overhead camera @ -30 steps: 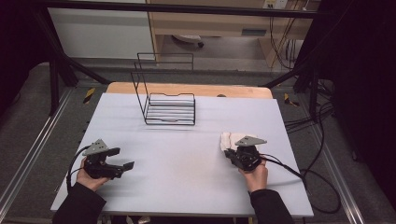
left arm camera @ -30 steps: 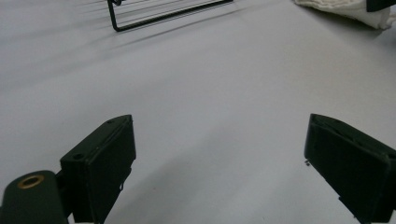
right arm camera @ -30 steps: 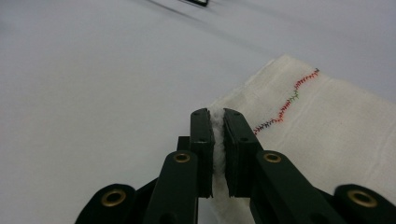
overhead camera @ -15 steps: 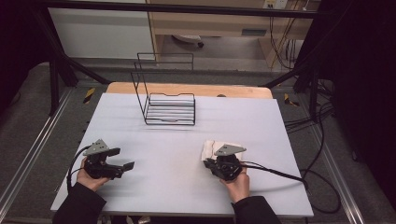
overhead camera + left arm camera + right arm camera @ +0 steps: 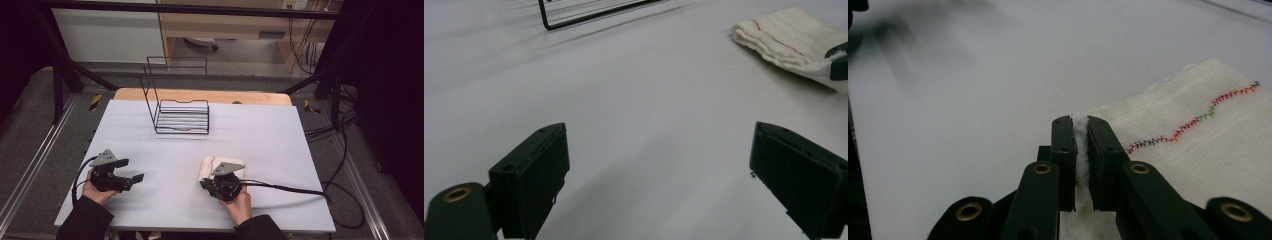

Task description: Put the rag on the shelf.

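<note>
the right gripper is clenched on the edge of a folded white cloth — a thin ridge of the fabric is pinched between its two black jaws, and the rest of the cloth spreads flat to the right of them, with a wavy line of coloured stitching running across it. in the high view this gripper sits at the near middle of the white table, the person's right hand behind it and its cable trailing off to the right; the cloth lies just beyond it, touching the jaws

the left gripper is released — its jaws stand wide apart over bare table, with nothing between them. in the high view it rests near the table's left front, held by the left hand, well apart from the cloth. from the left gripper view the cloth shows far off at the upper right

a black wire rack stands towards the back of the table, well apart from both grippers
</note>
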Action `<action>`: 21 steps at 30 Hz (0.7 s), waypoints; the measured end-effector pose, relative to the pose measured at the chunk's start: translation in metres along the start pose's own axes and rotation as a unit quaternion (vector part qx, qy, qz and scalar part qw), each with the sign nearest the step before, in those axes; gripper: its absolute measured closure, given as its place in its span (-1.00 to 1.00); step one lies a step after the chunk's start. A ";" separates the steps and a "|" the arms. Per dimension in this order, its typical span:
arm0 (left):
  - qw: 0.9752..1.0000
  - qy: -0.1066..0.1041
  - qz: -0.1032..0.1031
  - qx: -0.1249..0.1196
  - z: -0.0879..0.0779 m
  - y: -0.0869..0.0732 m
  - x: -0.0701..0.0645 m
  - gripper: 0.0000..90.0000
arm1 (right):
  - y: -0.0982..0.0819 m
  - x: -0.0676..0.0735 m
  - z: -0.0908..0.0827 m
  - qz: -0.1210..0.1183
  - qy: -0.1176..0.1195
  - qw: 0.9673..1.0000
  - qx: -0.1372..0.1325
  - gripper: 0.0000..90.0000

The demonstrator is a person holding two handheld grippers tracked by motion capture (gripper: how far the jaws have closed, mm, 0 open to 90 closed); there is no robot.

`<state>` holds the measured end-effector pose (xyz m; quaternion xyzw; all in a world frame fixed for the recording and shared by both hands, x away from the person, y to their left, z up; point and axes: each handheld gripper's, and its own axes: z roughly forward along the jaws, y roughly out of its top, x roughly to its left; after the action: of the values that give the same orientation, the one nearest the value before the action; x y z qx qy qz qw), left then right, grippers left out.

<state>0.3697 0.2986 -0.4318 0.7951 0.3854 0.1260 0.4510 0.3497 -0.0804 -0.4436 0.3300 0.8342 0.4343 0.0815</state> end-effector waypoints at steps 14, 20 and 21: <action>1.000 -0.001 -0.001 0.007 0.002 0.000 -0.001 -0.80 | 0.003 -0.001 -0.001 0.005 0.010 1.000 -0.015 0.34; 1.000 -0.001 -0.001 0.010 0.005 0.001 -0.003 -0.81 | 0.005 -0.026 -0.025 0.039 -0.014 0.999 -0.033 -0.17; 1.000 -0.002 0.000 0.012 0.006 0.001 -0.003 -0.81 | 0.004 -0.032 -0.028 0.049 -0.014 0.998 -0.034 -0.26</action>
<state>0.3712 0.2922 -0.4332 0.8005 0.3862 0.1199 0.4423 0.3640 -0.1174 -0.4276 0.3733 0.8006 0.4612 0.0835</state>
